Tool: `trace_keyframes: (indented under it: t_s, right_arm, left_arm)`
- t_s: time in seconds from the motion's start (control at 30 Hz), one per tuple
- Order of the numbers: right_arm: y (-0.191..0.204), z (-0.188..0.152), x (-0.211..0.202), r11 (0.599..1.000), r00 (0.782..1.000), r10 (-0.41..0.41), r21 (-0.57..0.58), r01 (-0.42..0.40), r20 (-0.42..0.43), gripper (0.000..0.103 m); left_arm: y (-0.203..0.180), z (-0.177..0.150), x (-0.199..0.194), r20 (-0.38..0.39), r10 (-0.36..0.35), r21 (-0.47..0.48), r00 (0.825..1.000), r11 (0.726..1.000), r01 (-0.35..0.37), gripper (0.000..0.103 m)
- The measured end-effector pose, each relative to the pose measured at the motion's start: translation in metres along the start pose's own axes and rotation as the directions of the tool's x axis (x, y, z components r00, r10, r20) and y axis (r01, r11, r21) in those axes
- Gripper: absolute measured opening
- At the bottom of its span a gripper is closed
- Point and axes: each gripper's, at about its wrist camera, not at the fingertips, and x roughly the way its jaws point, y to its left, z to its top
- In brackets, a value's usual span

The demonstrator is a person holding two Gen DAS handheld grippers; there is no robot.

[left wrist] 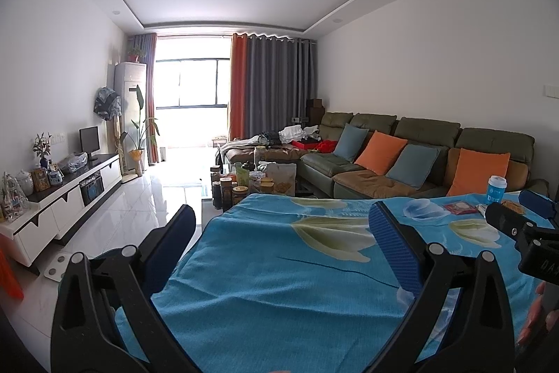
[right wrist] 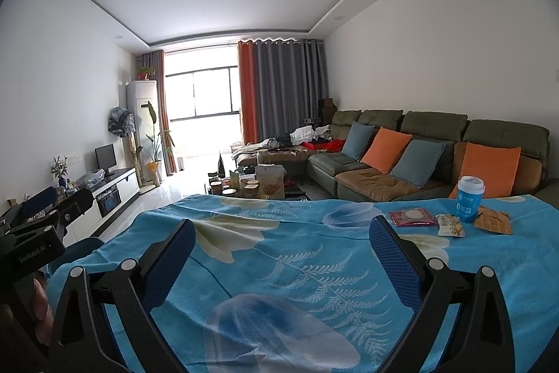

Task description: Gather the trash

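Right wrist view: right tongs (right wrist: 281,254) spread wide above the blue floral cloth (right wrist: 265,254) covering the tabletop, nothing between the fingers, pads touching nothing. The trash sits toward the far right corner of the tabletop, well ahead and to the right of these tongs. Count there: one blue-and-white paper cup (right wrist: 470,198) with a white lid, standing upright; one red flat wrapper (right wrist: 412,217) lying left of the cup; one pale snack packet (right wrist: 450,225) just in front of the cup; one orange-brown packet (right wrist: 493,220) at the cup's right, whether touching it cannot be told. Four items in all, close together near the far edge.

Left tongs (right wrist: 52,203) show at the left border of this view, held off the tabletop's left edge; from here their opening is hard to read.

Left wrist view: left tongs (left wrist: 279,222) also spread wide, empty, over the near left part of the cloth (left wrist: 279,268). The cup (left wrist: 496,189) and red wrapper (left wrist: 459,208) lie far to the right, well apart from these tongs. The right tongs (left wrist: 524,208) sit between camera and trash here, partly hiding the other packets.

Beyond the far edge: a green sofa (right wrist: 401,135) with four cushions, two orange, two blue-grey.
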Motion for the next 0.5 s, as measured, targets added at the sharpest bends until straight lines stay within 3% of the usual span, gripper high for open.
trace_keyframes:
  t_s: [0.5]
  right_arm:
    - [0.0004, 0.0002, -0.0004, 1.000, 1.000, -0.003, 0.000, 0.003, 0.001, 0.096]
  left_arm:
    - [0.0009, 0.0009, -0.0002, -0.001, 0.003, 0.001, 1.000, 1.000, -0.003, 0.097]
